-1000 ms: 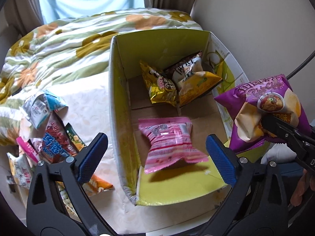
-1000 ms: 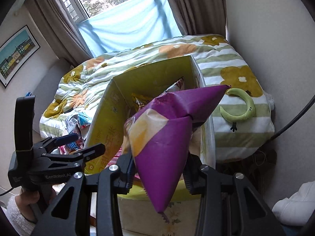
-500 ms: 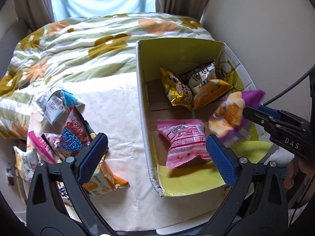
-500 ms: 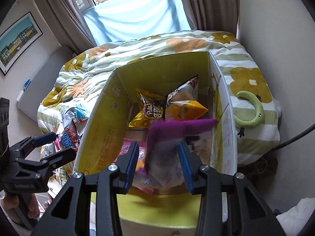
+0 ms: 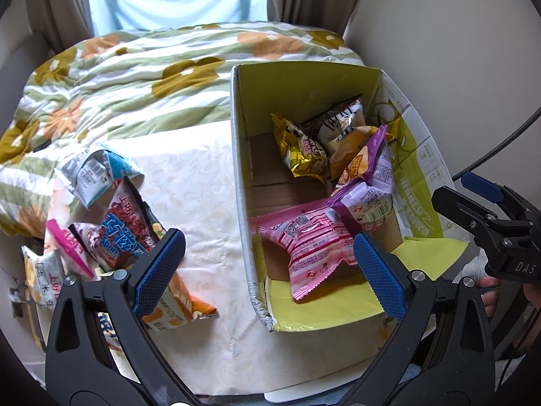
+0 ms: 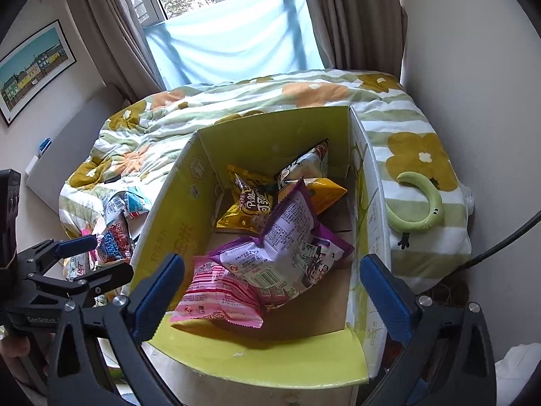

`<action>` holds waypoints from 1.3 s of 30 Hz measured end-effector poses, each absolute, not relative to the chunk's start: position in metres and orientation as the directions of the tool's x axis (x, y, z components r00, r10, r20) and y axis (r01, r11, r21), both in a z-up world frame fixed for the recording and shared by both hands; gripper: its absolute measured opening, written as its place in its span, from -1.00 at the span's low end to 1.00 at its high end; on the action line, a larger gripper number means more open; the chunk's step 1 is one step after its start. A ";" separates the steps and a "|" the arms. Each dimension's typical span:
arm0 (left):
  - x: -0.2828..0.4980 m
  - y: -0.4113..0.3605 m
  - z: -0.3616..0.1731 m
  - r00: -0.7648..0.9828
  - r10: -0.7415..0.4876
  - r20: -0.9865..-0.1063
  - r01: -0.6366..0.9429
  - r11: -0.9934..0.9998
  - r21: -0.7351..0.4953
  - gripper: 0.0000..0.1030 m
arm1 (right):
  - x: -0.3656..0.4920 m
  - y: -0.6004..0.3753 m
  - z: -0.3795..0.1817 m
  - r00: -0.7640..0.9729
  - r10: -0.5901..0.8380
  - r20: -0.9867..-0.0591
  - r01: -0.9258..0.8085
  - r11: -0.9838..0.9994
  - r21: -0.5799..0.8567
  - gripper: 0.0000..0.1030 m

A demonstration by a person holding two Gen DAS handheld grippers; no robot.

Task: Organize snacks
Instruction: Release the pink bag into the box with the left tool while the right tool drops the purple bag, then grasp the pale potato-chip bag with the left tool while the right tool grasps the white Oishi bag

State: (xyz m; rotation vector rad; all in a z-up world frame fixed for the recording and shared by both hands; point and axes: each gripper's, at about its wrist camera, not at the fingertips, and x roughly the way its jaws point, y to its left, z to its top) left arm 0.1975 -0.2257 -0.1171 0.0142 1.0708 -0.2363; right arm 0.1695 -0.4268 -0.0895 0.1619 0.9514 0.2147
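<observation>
Curtained window point(image 6: 233, 37) behind floral bed point(image 6: 236, 108)

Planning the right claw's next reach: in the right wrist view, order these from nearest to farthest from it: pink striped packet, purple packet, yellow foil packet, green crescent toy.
1. Pink striped packet: box front, left.
2. Purple packet: box middle, overlapping the pink one.
3. Yellow foil packet: box rear.
4. Green crescent toy: outside the box, on the quilt at right.
</observation>
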 end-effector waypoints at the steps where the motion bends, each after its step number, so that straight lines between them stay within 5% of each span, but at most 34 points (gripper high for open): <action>1: 0.195 -0.226 -0.114 0.465 -0.184 -0.866 0.198 0.975 -0.100 0.92 | 0.167 -0.427 -0.086 0.570 0.255 -0.782 -0.111 0.966 0.233 0.99; 16: 0.130 -0.176 -0.057 0.593 -0.071 -0.802 0.051 0.997 -0.051 0.93 | 0.135 -0.398 -0.029 0.606 0.366 -0.706 -0.267 0.930 0.253 0.99; 28: 0.074 -0.051 -0.048 0.620 0.059 -0.782 -0.139 0.990 -0.035 0.93 | 0.107 -0.304 -0.020 0.548 0.503 -0.669 -0.407 0.859 0.311 1.00; 39: 0.066 0.065 -0.069 0.581 0.056 -0.812 -0.105 0.994 -0.007 0.93 | 0.084 -0.192 -0.047 0.553 0.479 -0.681 -0.332 0.877 0.347 1.00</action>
